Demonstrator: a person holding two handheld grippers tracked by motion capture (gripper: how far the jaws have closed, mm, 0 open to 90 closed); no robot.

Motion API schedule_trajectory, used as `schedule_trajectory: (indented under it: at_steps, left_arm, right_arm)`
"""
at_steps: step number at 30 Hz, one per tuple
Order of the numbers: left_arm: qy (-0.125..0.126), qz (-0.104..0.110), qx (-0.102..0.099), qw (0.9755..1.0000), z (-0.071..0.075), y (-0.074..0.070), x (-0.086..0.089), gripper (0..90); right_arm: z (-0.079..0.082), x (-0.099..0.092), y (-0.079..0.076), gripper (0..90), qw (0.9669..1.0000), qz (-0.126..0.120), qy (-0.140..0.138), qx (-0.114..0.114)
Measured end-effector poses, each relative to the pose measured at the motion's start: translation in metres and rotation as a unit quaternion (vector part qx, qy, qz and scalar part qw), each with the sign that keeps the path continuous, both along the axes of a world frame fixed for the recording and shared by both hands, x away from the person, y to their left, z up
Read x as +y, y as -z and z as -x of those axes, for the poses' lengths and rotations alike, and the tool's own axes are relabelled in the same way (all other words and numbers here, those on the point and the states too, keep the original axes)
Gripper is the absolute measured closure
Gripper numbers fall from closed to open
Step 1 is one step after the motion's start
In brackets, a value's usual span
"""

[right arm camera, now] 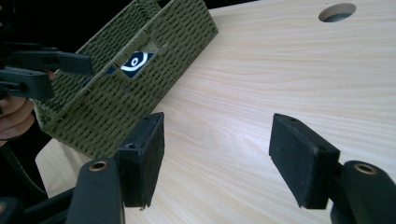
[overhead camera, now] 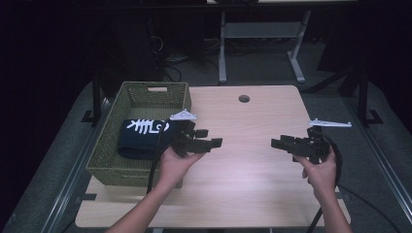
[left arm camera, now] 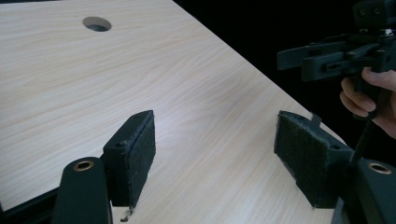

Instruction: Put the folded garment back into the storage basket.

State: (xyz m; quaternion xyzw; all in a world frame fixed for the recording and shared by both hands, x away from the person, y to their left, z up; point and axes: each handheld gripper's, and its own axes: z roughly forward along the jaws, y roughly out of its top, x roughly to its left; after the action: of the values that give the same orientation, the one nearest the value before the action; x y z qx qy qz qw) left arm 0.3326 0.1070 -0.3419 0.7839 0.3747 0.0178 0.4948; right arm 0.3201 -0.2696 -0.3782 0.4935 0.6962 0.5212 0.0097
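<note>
Meanwhile, over a pale wooden worktop (overhead camera: 243, 160), a person holds two black grippers that face each other across a bare stretch of wood, well apart. The left gripper (overhead camera: 214, 138) hovers just beside the near right corner of a woven olive-green basket (overhead camera: 104, 158), its jaws pointing toward the middle of the worktop; the left hand (overhead camera: 177, 162) grips it from below, and a cable trails down along the forearm. The right gripper (overhead camera: 278, 142) hangs near the worktop's right edge, held by the right hand (overhead camera: 323, 172), its jaws pointing back toward the left gripper.

Both pairs of jaws stand released and wide, with nothing between them. In the left gripper view the two dark felt-like pads (left arm camera: 137, 158) frame only bare wood grain, with the right gripper (left arm camera: 292, 58) seen farther off past the worktop's edge. In the right gripper view the pads (right arm camera: 149, 156) likewise frame bare wood, with the basket (right arm camera: 121, 98) and the left gripper (right arm camera: 70, 63) beyond.

A folded dark navy cloth (overhead camera: 141, 138) with a white fish-bone print lies inside the basket, toward its near end, close to the left gripper but apart from it. A round cable hole (overhead camera: 244, 98) sits near the worktop's far edge
</note>
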Motion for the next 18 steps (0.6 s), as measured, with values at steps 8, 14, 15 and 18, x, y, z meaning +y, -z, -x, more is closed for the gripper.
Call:
schedule_trajectory:
  at_steps: [8, 14, 15, 18]
  left_arm:
    - [0.016, 0.002, -0.002, 0.9999, 0.008, 0.007, -0.012, 29.2]
    - [0.025, 0.0, 0.0, 0.9997, 0.013, 0.015, -0.02, 26.3]
    - [0.026, 0.0, 0.0, 0.9997, 0.014, 0.016, -0.021, 25.9]
    - [0.032, -0.001, 0.0, 0.9995, 0.017, 0.019, -0.025, 25.3]
  right_arm:
    - [0.008, -0.01, 0.008, 35.2, 0.9999, 0.001, 0.012, 0.002]
    - [0.015, -0.019, 0.013, 35.6, 0.9998, 0.004, 0.021, 0.005]
    - [0.016, -0.02, 0.014, 35.6, 0.9997, 0.005, 0.022, 0.005]
    - [0.019, -0.024, 0.018, 35.4, 0.9997, 0.002, 0.025, 0.006]
